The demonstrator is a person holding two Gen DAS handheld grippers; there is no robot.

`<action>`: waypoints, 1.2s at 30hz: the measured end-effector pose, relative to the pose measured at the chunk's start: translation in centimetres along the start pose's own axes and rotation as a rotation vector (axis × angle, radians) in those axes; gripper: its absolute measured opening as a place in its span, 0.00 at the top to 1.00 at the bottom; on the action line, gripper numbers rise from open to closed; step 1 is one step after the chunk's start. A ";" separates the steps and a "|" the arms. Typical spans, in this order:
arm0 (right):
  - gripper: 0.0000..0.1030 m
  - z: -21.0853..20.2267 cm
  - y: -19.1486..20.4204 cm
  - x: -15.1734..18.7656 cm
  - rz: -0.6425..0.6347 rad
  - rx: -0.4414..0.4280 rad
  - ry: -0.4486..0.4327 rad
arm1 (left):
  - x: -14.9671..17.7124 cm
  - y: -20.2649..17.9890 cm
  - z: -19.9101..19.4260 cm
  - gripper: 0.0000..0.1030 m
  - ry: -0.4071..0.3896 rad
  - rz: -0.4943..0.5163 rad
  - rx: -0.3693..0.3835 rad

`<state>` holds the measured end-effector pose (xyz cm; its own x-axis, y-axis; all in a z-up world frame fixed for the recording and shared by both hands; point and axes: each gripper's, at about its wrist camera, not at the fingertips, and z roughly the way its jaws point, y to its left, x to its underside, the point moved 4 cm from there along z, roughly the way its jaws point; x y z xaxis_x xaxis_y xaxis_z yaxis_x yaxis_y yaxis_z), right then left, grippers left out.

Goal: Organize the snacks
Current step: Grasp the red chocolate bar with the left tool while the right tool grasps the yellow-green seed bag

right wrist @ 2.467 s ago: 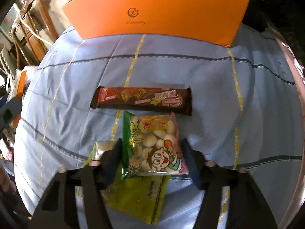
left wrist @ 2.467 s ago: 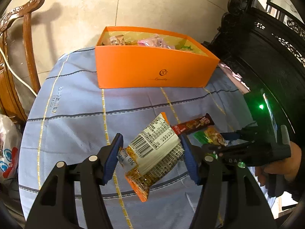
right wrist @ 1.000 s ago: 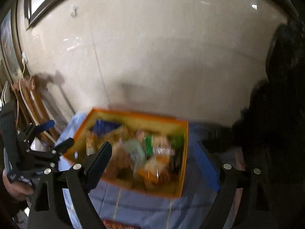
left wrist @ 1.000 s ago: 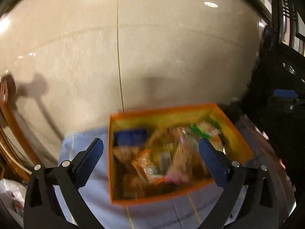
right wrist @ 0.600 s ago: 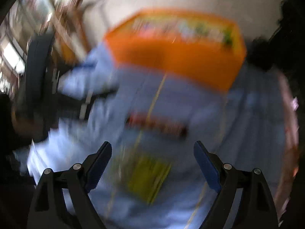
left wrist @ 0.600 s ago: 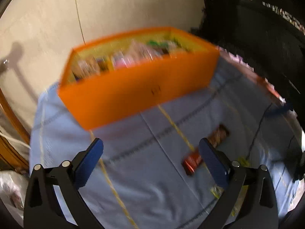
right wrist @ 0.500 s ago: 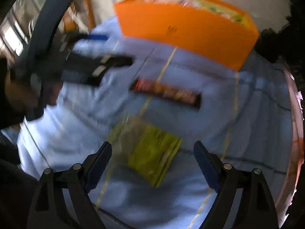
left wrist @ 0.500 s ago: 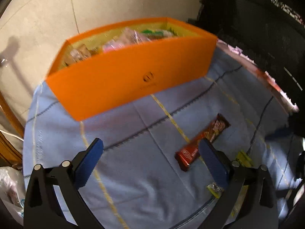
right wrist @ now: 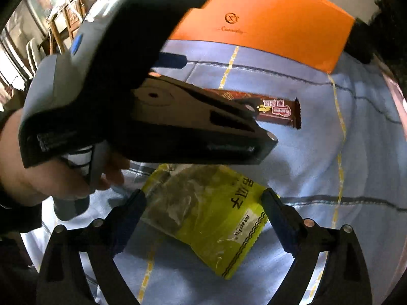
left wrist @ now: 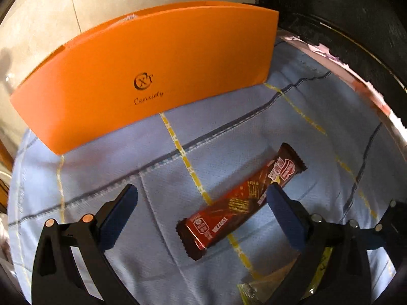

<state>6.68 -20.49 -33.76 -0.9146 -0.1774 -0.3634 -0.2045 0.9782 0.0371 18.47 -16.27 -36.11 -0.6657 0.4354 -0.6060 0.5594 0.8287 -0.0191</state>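
A brown-red chocolate bar (left wrist: 241,200) lies diagonally on the blue checked cloth (left wrist: 229,132). My left gripper (left wrist: 201,203) is open and empty, low over the bar, which lies between its fingers. A yellow-green snack packet (right wrist: 206,211) lies flat between the open fingers of my right gripper (right wrist: 203,200), which is empty. The bar also shows in the right wrist view (right wrist: 277,111), partly hidden by the left gripper's body (right wrist: 142,96). The orange box (left wrist: 152,76) stands at the back; its contents are hidden.
The orange box also shows in the right wrist view (right wrist: 279,17). Dark carved furniture (left wrist: 343,25) borders the table on the right. A corner of the yellow packet (left wrist: 254,292) peeks in at the bottom of the left wrist view. Wooden chairs (right wrist: 61,15) stand at the far left.
Both grippers let go of their snack packets over the orange box and came back down to the cloth. The left now straddles the chocolate bar, the right the yellow packet.
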 end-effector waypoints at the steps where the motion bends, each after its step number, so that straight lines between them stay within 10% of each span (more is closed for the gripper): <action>1: 0.12 -0.1 0.0 0.1 0.002 -0.007 0.003 | 0.2 0.0 -0.1 0.06 0.002 0.001 0.019; 5: 0.19 -0.4 0.0 0.2 0.017 -0.031 0.027 | 0.5 -2.0 -1.6 0.70 -0.055 0.136 0.090; 10: 0.22 -1.2 -0.5 1.1 0.034 -0.061 0.022 | 0.5 -2.0 -1.6 0.71 -0.032 0.113 0.159; 14: 0.19 -1.3 -0.5 1.6 0.034 -0.055 0.019 | -0.6 -1.8 -2.2 0.19 -0.088 0.162 0.151; 19: 0.16 -0.5 -0.8 1.3 0.043 -0.049 0.028 | -0.2 -3.2 0.8 0.06 0.052 0.295 0.095; 21: 0.17 -0.4 -1.0 1.2 0.042 -0.048 0.035 | -0.1 -2.4 0.8 0.22 0.048 0.245 0.124; 23: 0.21 -0.6 -1.2 1.2 0.049 -0.046 0.032 | -0.1 -1.9 0.2 0.78 0.026 0.211 0.151; 30: 0.56 -1.3 -2.2 0.2 0.091 -0.070 0.012 | 1.7 0.7 -1.8 0.78 0.030 0.089 0.137; 33: 0.51 -1.2 -2.4 0.2 0.090 -0.086 0.041 | 3.2 2.3 -2.9 0.78 0.034 0.030 0.122; 36: 0.24 -1.0 -2.9 0.6 0.115 -0.070 0.042 | 4.4 4.0 -4.6 0.78 0.021 -0.044 0.117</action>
<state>6.39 -23.55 -33.14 -0.9469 -0.0702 -0.3137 -0.1197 0.9827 0.1414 15.49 -9.39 -35.17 -0.7003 0.4076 -0.5860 0.5825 0.8009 -0.1390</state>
